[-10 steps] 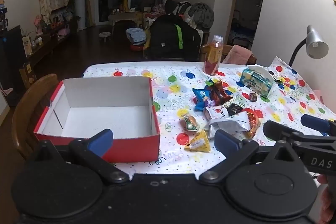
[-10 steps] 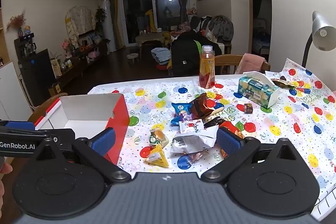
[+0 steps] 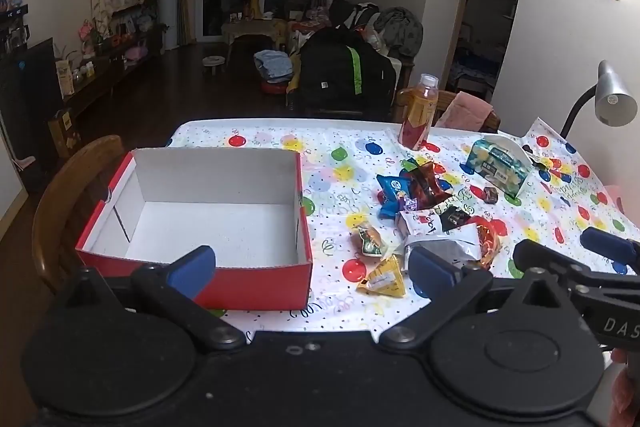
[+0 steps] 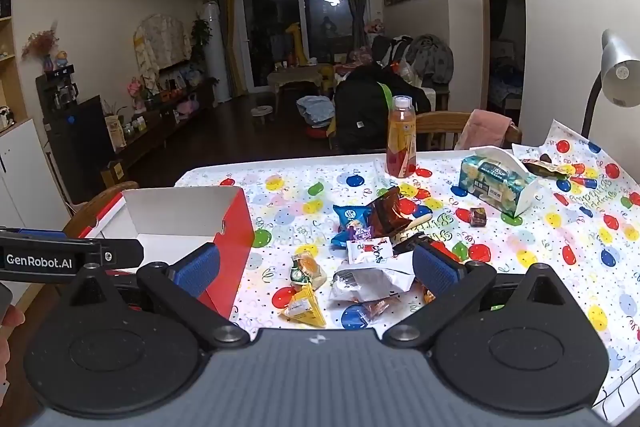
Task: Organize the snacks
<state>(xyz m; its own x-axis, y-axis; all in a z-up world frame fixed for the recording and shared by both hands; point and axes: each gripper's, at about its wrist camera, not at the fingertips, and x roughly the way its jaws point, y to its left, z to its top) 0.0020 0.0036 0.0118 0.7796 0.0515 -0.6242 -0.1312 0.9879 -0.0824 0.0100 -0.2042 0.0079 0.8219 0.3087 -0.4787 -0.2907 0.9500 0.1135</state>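
Observation:
A red cardboard box (image 3: 256, 279) with a white, bare inside stands at the table's near left; its red side (image 4: 236, 227) also shows in the right wrist view. Right of it lies a pile of snack packets: a yellow triangular packet (image 3: 384, 277), a silver bag (image 3: 444, 239), a blue packet (image 3: 390, 193) and a dark brown packet (image 4: 386, 215). My left gripper (image 3: 312, 267) hangs open above the table's front edge, between box and pile, holding nothing. My right gripper (image 4: 316, 269) is open too, low over the near snacks, with the silver bag (image 4: 372, 279) between its fingers' line of sight.
A juice bottle (image 3: 418, 115) stands at the far edge and a tissue box (image 3: 500, 167) at the right. A desk lamp (image 3: 612, 99) rises at the far right. Wooden chairs stand at the left (image 3: 68, 195) and behind the table. The balloon-print tablecloth (image 3: 340, 147) covers the table.
Both views have barely shifted; the grippers stay open and the snacks and box lie where they were.

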